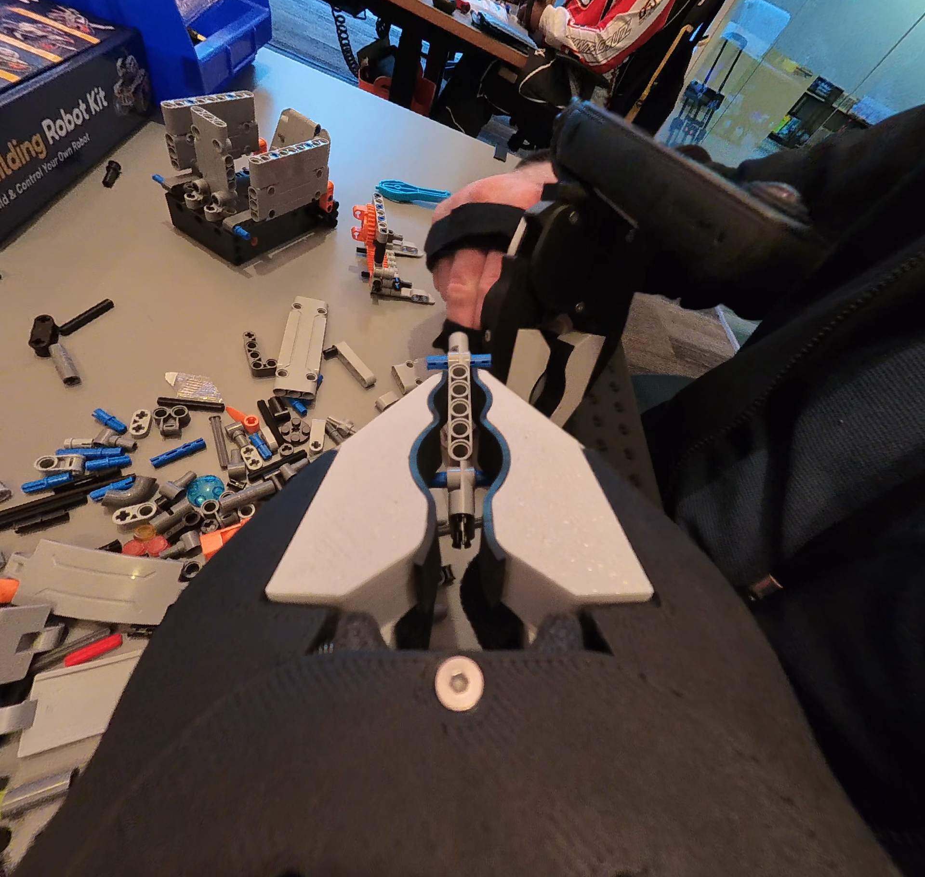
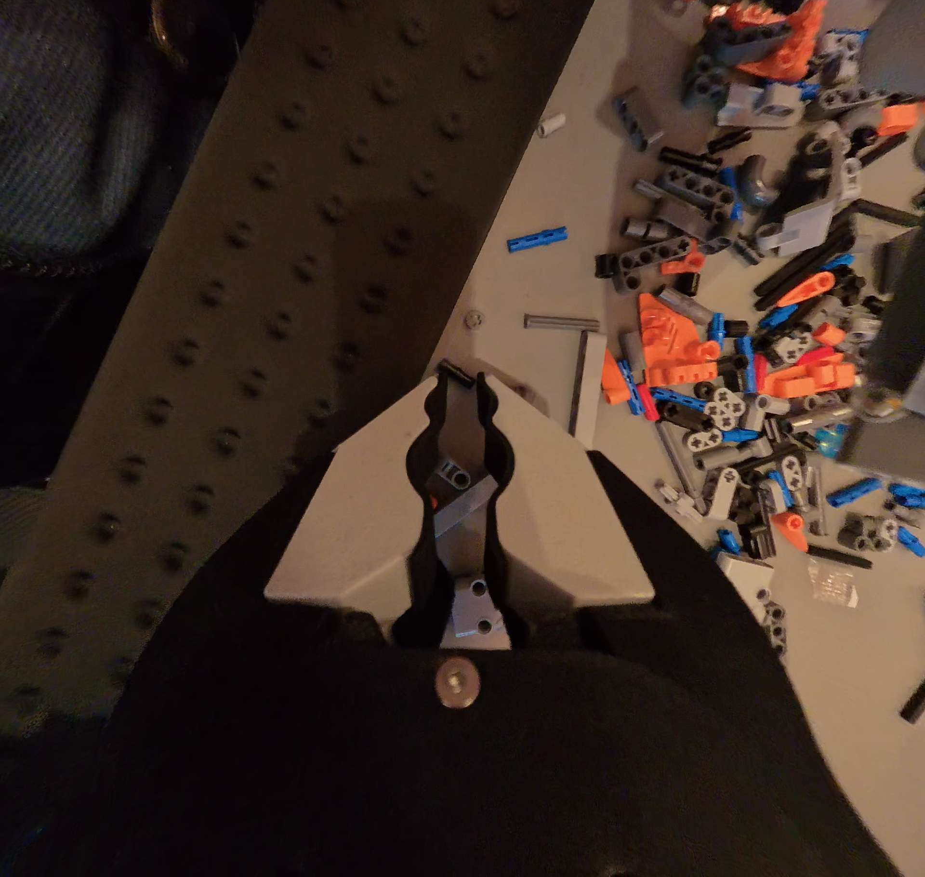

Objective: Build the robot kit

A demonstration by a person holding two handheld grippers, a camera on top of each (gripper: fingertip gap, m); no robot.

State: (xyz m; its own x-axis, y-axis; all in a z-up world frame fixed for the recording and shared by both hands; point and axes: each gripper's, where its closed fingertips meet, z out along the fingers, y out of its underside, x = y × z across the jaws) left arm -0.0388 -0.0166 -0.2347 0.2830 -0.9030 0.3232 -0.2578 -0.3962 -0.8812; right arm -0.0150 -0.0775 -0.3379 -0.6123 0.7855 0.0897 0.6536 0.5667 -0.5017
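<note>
The left gripper (image 1: 459,377) has its jaws clamped on a light grey perforated beam (image 1: 460,412) crossed by blue pins. The right gripper (image 2: 458,377) pinches a small black ribbed pin (image 2: 456,372) at its jaw tips, above a dark studded plate (image 2: 300,232). Loose plastic parts (image 2: 751,392) litter the grey table (image 1: 390,142), and a strapped hand (image 1: 470,242) tilts the right gripper downward.

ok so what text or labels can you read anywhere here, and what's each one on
I won't quote the wording, only what bears it.
Dark blue cardboard box, left edge of the left wrist view: large white and gold print on side and lid, legible.
Red and white jersey on a person behind: bold lettering, partly folded away.
Right wrist view: no writing visible.
</note>
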